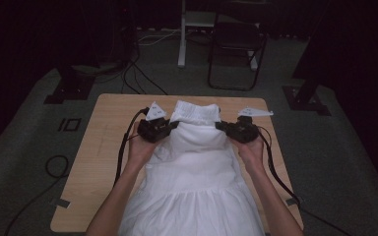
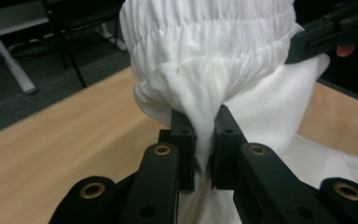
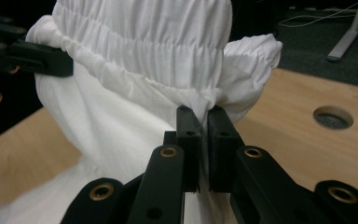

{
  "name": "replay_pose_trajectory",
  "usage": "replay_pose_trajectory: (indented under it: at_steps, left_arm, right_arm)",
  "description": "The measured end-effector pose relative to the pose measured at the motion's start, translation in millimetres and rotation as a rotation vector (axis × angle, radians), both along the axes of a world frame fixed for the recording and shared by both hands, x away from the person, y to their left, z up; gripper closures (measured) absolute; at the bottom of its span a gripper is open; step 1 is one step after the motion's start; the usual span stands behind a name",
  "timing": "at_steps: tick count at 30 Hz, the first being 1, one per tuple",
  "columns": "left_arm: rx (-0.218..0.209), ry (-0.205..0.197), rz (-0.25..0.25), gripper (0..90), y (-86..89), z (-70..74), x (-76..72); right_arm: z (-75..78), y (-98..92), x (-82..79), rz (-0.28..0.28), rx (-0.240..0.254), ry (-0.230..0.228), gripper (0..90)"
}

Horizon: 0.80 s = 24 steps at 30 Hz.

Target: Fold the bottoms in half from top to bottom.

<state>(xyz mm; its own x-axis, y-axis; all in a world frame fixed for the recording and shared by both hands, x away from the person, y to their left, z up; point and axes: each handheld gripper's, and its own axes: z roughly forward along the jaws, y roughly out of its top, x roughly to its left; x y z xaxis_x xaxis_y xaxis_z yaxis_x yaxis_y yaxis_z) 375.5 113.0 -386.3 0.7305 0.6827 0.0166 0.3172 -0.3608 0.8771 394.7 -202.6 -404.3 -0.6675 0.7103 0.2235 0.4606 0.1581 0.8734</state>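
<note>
A white, gathered cotton dress with an elastic smocked band point(image 1: 195, 147) lies down the middle of the high view on the pale wooden table point(image 1: 98, 147), its skirt running off the bottom edge. The left gripper point(image 1: 173, 125) has its jaws clamped on a pinch of fabric at the left end of the band, and the right gripper point(image 1: 221, 126) grips the right end likewise (each gripper view shows cloth squeezed between its black jaws). The band end looks raised off the table, in the upper centre. Grasping appears done; any folding or laying flat seems yet to come.
</note>
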Motion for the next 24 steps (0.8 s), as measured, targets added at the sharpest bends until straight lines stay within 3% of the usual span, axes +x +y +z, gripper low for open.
replay_pose_trajectory:
  at_steps: [3,4,5,10,14,18,20,21,22,24]
  left_arm:
    - [-0.009,0.008,-0.011,82.7,3.1,-8.4,-12.0]
    - [-0.031,0.03,-0.022,82.7,6.3,-19.1,-23.5]
    - [-0.028,0.038,-0.027,82.6,7.2,-23.3,-28.0]
    - [-0.032,0.107,-0.043,82.5,13.9,-52.7,-53.6]
    - [0.002,0.206,-0.052,81.9,16.7,-84.7,-71.9]
    - [0.084,0.287,-0.066,81.6,13.5,-117.4,-82.5]
    - [0.088,0.327,-0.063,81.4,13.0,-129.3,-84.0]
    - [0.088,0.327,-0.063,81.1,13.0,-129.3,-84.0]
    - [0.115,0.334,-0.062,81.1,12.3,-138.3,-84.8]
    - [0.11,0.339,-0.052,80.9,11.8,-143.7,-83.1]
  right_arm:
    - [-4.4,0.0,-10.3,0.017,-0.006,0.001,85.3]
    - [-7.2,0.1,-16.0,0.027,-0.013,0.003,85.2]
    - [-13.7,0.8,-27.4,0.039,-0.023,0.006,85.3]
    - [-41.2,5.0,-53.3,0.071,-0.051,0.047,85.2]
    - [-69.7,8.6,-69.7,0.094,-0.071,0.103,85.0]
    - [-99.6,14.3,-83.4,0.109,-0.129,0.164,84.8]
    - [-111.0,16.0,-87.6,0.112,-0.146,0.19,84.6]
    - [-111.0,16.0,-87.6,0.112,-0.146,0.19,84.6]
    - [-115.3,16.3,-89.1,0.113,-0.152,0.202,84.4]
    - [-126.8,18.1,-90.4,0.121,-0.169,0.228,83.4]
